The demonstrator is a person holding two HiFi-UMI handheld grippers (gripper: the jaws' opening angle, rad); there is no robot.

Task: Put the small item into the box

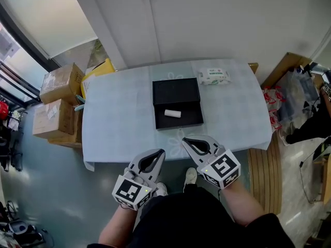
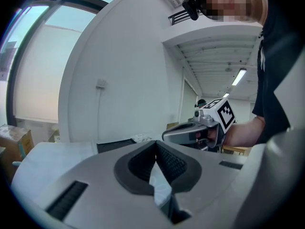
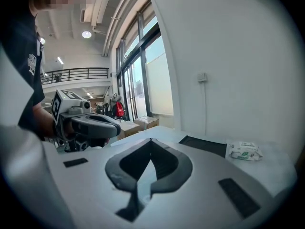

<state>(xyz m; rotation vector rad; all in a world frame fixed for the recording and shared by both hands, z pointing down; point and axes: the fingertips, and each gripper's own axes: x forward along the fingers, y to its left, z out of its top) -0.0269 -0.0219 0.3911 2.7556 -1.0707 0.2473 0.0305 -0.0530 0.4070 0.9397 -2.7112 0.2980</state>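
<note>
Closest to the person, just off the near edge of the table (image 1: 119,123), both grippers hang side by side and point toward it. The left gripper (image 1: 160,152) has its jaws pressed together at the tips, with nothing between them. The right gripper (image 1: 185,139), a little further forward, is closed the same way and holds nothing either. Neither touches the table or anything on it.

Further on, near the middle of the pale cloth, a black box (image 1: 191,119) lies open. A small white roll (image 1: 172,113) rests on its side inside the near half. The other half lies flat just behind, touching it. Beyond the box, toward the far right corner, sits a pack of wipes (image 1: 213,76). Off the table's left side, cardboard boxes (image 1: 54,118) are stacked on the floor. A white wall (image 1: 217,19) stands behind the table.
</note>
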